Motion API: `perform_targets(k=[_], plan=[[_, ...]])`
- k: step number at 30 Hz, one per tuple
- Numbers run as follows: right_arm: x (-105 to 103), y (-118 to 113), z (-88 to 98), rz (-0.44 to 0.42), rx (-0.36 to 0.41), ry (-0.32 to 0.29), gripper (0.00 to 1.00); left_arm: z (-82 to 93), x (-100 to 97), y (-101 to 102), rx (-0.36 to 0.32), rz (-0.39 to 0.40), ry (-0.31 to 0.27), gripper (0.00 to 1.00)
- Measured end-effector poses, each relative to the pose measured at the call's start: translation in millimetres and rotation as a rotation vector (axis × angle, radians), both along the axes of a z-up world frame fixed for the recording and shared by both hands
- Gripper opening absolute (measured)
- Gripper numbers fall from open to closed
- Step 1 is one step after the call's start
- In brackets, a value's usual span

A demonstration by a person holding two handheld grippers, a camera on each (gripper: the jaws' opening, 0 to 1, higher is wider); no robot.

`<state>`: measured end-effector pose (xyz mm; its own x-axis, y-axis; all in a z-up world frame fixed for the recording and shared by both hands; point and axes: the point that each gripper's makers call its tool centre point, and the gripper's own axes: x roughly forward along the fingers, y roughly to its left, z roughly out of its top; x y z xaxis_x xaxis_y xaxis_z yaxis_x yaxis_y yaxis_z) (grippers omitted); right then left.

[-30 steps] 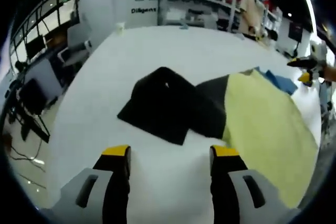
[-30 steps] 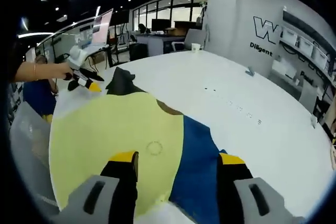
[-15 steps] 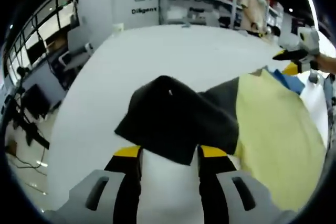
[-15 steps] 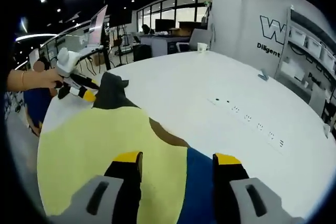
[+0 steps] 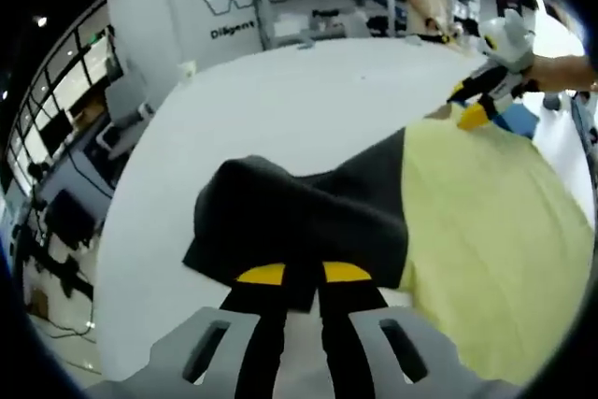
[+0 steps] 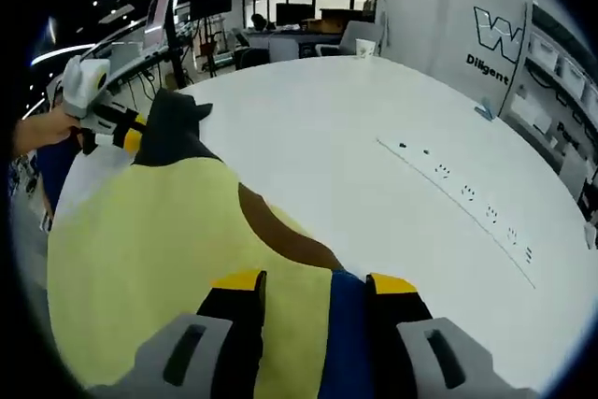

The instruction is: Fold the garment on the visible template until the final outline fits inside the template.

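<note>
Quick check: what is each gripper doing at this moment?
Left gripper: jaws nearly shut on the near edge of the black garment.
Right gripper: jaws narrowed around the blue cloth's edge; grip cannot be told.

white wall (image 5: 177, 7): large "W" logo, partly cut | beneath: "Diligent" | same sign, right gripper view (image 6: 500, 39)

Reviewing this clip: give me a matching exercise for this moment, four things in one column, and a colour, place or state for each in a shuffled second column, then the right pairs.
Things:
1. left gripper
2. right gripper
3. yellow sheet
4. cup

States:
A. standing near the far edge of the white table
B. jaws set either side of a blue strip
C. lying flat, partly under the black garment
D. jaws nearly together at the black garment's near edge

Pairs: 1-D, 2-B, 3-C, 4-A
</note>
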<state>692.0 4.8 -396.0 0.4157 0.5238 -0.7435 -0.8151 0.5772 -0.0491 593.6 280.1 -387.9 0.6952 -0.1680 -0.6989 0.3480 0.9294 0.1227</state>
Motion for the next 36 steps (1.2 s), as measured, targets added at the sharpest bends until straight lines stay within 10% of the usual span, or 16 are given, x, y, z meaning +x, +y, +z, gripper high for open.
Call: perform_targets(k=[12,22,29,36], plan=[[-1,0,8.7,-0.012,0.030,-0.002,0.12,3.4,-7.4,2,0.125,-0.167,0.044,0.00],[11,-15,32.8,-0.078,0.005,-0.060,0.00,28.4,-11.3,74,0.341,-0.253,0.029,0.00],[17,-32,41.5,-0.179,0.024,-0.091,0.00,47.5,-4.1,132,0.457,-0.152,0.017,0.00],[23,-34,34.4,-0.203,0.032,-0.083,0.00,60.7,-8.2,187,0.409,0.147,0.016,0.00]])
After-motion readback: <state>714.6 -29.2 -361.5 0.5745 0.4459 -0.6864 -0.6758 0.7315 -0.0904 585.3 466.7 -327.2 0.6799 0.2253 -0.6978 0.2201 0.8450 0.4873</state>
